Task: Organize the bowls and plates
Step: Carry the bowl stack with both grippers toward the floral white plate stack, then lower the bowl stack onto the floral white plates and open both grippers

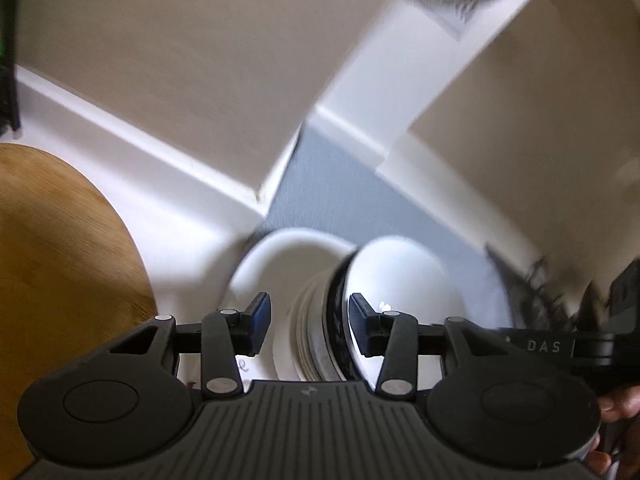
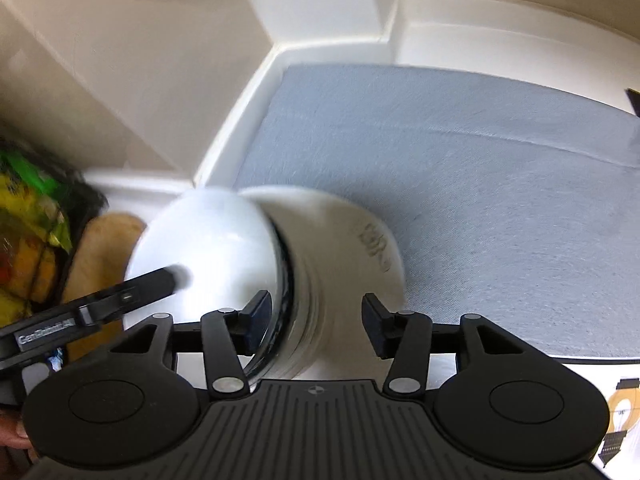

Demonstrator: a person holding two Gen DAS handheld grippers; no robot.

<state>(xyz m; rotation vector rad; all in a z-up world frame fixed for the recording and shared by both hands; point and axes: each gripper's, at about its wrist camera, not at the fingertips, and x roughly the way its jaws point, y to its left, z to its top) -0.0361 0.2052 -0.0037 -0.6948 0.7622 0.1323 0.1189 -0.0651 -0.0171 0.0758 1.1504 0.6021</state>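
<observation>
With both the left gripper [image 1: 310, 322] and right gripper [image 2: 316, 322] parted, pads clear of the on-edge stack [image 2: 320, 276] between them above the grey mat [image 2: 460, 168], it could topple and break.

Left hand-held gripper [image 1: 309, 325] jaws parted; right hand-held gripper [image 2: 316, 325] jaws parted, angled down.

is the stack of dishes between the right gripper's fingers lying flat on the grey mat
No, the stack of dishes stands on edge between the right gripper fingers, above the grey mat.
</observation>
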